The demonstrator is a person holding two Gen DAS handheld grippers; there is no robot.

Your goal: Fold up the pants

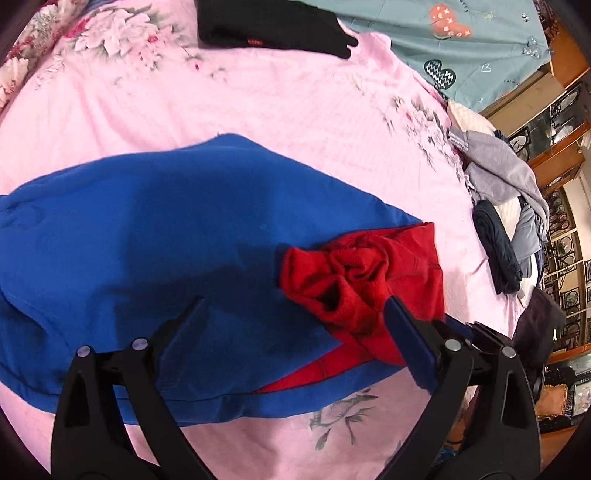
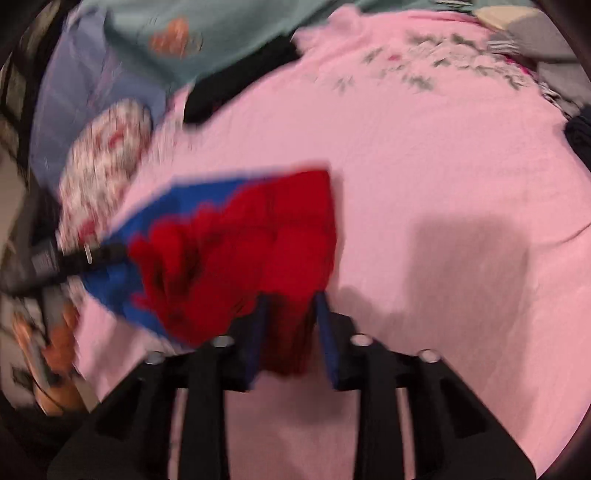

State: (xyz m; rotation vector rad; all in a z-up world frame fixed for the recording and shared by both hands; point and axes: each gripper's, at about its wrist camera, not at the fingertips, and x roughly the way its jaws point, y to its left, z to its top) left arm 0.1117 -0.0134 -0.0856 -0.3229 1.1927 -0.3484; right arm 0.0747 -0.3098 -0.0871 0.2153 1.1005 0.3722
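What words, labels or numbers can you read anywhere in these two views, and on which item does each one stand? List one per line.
None can be read for certain.
Small red tag on the black garment: lettering too small to read.
White marks on the teal cover: too small to read.
Grey label on the grey garment: too small to read.
Right wrist view: too blurred for any text.

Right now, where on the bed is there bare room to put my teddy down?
The widest bare stretch of pink bedsheet lies between the blue-and-red pants and the black garment at the far edge. Another bare strip runs between the pants' red end and the clothes pile. That pile's side is crowded, and both grippers crowd the near edge.
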